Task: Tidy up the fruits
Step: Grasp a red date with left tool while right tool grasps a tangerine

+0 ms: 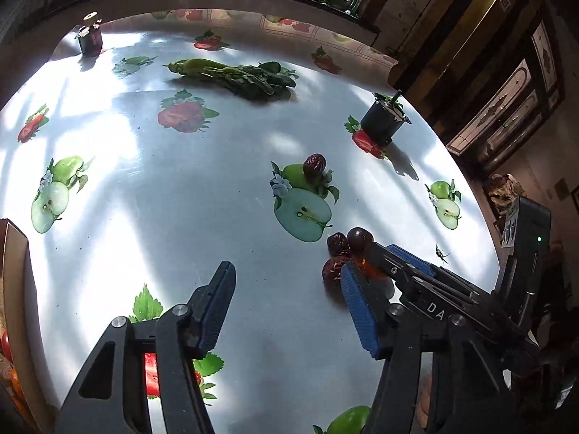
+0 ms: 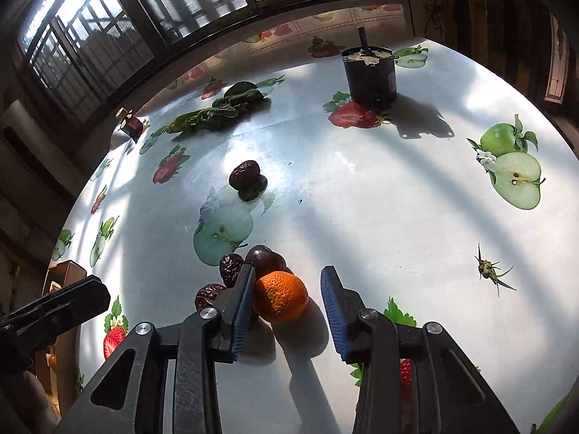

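Tongs, right [image 2: 286, 307]: jaws apart, set either side of an orange [image 2: 280, 296]. The left pad [image 2: 241, 311] lies against the fruit; the right pad stands clear of it, so the orange sits on the table [image 2: 380, 199], not clamped.

Tongs, left [image 1: 286, 307]: jaws apart, nothing between them, bare tablecloth below. The cluster of fruit lies just beyond its right finger [image 1: 360, 311].

Dates, cluster [image 2: 231, 275]: three wrinkled dark-red fruits and one smooth dark one, touching the orange on its far-left side and pressed around the right tongs' left finger.

Box [image 1: 16, 289]: cardboard, at the table's left edge, orange and red items inside, only partly seen.

Date, single [image 2: 245, 175]: farther out, lying on a printed green apple, well apart from both tongs.

Insect-like scrap [image 2: 486, 269]: to the right, alone.

Black can [image 2: 371, 76]: upright, far right, a handle sticking out of the top.

Greens [image 2: 217, 110]: leafy bunch lying flat, far side.

Small dark jar [image 1: 90, 38]: far left, near the window.
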Action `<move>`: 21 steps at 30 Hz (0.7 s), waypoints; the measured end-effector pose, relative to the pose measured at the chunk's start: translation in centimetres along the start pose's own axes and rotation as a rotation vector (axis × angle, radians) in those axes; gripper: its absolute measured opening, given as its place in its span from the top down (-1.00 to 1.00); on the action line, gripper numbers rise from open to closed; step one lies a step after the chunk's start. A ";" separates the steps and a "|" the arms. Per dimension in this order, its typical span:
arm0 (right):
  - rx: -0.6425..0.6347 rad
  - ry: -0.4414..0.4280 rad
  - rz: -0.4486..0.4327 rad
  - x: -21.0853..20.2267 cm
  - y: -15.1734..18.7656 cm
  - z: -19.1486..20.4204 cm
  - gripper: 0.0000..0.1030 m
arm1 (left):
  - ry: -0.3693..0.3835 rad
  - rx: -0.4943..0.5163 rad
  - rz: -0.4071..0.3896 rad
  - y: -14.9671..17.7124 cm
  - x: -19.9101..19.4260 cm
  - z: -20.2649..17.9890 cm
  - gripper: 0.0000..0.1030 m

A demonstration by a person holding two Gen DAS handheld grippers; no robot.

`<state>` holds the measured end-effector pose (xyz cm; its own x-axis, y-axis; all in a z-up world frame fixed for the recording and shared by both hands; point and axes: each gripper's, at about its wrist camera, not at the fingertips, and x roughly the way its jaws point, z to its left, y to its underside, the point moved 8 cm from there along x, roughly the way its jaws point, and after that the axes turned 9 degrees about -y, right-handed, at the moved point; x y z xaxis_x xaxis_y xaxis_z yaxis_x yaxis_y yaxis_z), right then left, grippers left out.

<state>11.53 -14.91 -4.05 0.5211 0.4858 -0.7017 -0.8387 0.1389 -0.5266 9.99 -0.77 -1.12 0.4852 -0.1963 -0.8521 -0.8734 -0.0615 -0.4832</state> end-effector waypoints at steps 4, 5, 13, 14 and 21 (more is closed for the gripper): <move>0.011 -0.026 0.005 0.0 0.3 -0.1 0.35 | 0.028 0.003 0.020 0.2 1.6 -0.9 -0.16; 0.026 -0.031 -0.002 -0.2 0.2 -0.2 0.35 | 0.034 0.010 0.026 0.3 2.0 -1.4 -0.16; 0.064 0.012 -0.065 -2.4 -0.3 -2.4 0.35 | 0.057 0.108 0.003 1.4 4.0 -5.6 -0.13; 0.067 0.027 -0.069 -2.5 -0.4 -2.6 0.36 | 0.048 0.114 0.004 1.6 4.3 -5.8 -0.13; 0.062 0.044 -0.075 -2.5 -0.5 -3.1 0.36 | -0.008 0.137 -0.014 2.4 4.2 -5.6 0.16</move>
<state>11.12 -18.90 -3.49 0.5885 0.4335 -0.6825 -0.8042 0.2272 -0.5492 9.70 -7.24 -4.75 0.4983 -0.1881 -0.8464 -0.8527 0.0703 -0.5176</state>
